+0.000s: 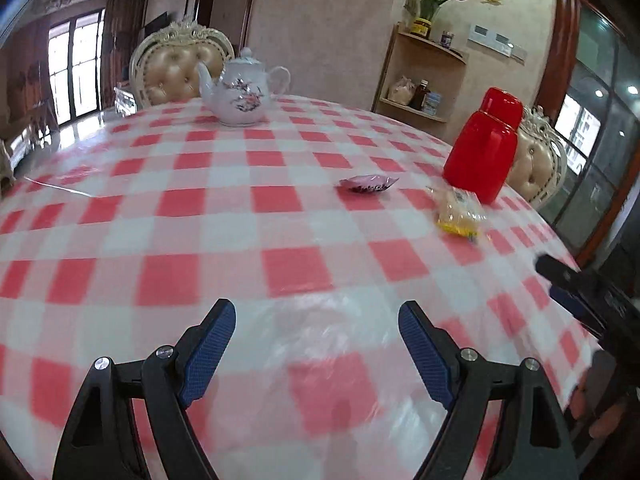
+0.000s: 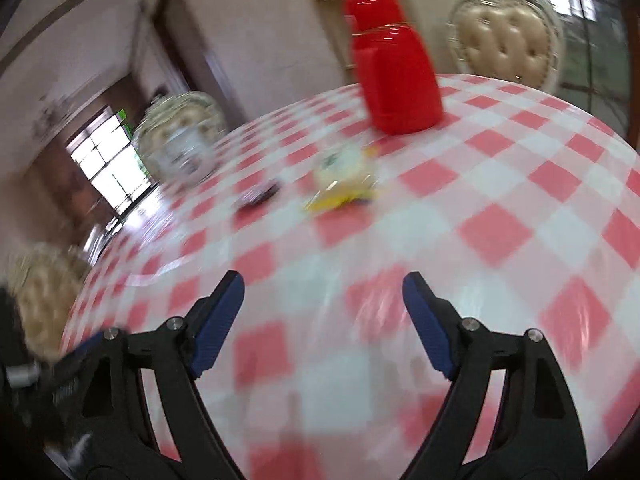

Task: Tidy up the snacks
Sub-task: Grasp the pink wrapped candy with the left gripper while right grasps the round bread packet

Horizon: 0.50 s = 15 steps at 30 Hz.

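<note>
Snacks first: I see a yellow snack packet point(image 1: 458, 216) lying flat on the checked surface point(image 1: 280, 184), just beside the base of the red flask point(image 1: 482, 146), and a pink wrapped snack point(image 1: 369, 183) a little to its left in my left wrist view, apart from it. Both lie loose on the cloth, well ahead of my tools. In the right wrist view the same yellow packet point(image 2: 344, 184) sits in front of the red flask point(image 2: 394, 68), with the pink one point(image 2: 258, 196) a dark smear to its left — that picture is too blurred to make out more of it.

My left gripper point(image 1: 316, 322) hangs over bare red-and-white checks, jaws spread wide with nothing between them. My right gripper point(image 2: 323, 294) is likewise over bare cloth, its jaws wide apart and empty. At the right edge of the left wrist view I can make out the dark body and a blue pad of that right tool, with fingers point(image 1: 592, 412) of the hand curled around it lower down.

Farther back a white flowered teapot point(image 1: 240, 90) stands near the far rim, with a padded cream chair point(image 1: 180, 68) behind it. A second such chair point(image 1: 536, 160) stands behind the flask, and a corner shelf point(image 1: 424, 76) with jars and a vase of flowers is on the wall.
</note>
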Each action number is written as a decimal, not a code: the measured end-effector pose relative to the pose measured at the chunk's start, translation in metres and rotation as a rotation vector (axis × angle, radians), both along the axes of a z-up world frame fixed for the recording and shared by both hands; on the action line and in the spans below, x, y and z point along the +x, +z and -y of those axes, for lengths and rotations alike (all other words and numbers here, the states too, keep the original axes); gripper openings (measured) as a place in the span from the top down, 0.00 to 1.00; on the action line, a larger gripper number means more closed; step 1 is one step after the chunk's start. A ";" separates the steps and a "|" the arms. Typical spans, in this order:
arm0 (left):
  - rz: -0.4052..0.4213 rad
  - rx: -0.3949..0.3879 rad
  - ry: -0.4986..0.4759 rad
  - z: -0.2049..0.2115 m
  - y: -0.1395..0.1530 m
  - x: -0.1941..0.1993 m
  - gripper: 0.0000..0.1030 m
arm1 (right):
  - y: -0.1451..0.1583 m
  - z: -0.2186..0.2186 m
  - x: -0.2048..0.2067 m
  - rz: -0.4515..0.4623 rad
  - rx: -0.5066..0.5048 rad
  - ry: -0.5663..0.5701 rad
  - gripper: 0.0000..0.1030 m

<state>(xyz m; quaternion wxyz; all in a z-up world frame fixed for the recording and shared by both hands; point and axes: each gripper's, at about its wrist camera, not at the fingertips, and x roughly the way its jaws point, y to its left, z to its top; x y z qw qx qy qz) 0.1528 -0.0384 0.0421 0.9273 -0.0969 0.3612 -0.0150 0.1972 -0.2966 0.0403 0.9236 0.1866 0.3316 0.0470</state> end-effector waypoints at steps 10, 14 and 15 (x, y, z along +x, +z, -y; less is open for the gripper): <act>0.022 0.032 -0.032 0.001 -0.013 0.057 0.18 | -0.023 -0.030 0.153 -0.180 -0.144 -0.127 0.13; -0.011 0.055 -0.057 0.005 -0.017 0.093 0.18 | -0.039 -0.038 0.177 -0.274 -0.238 -0.117 0.13; -0.021 0.067 -0.067 0.010 -0.019 0.106 0.18 | -0.044 -0.039 0.174 -0.292 -0.264 -0.092 0.16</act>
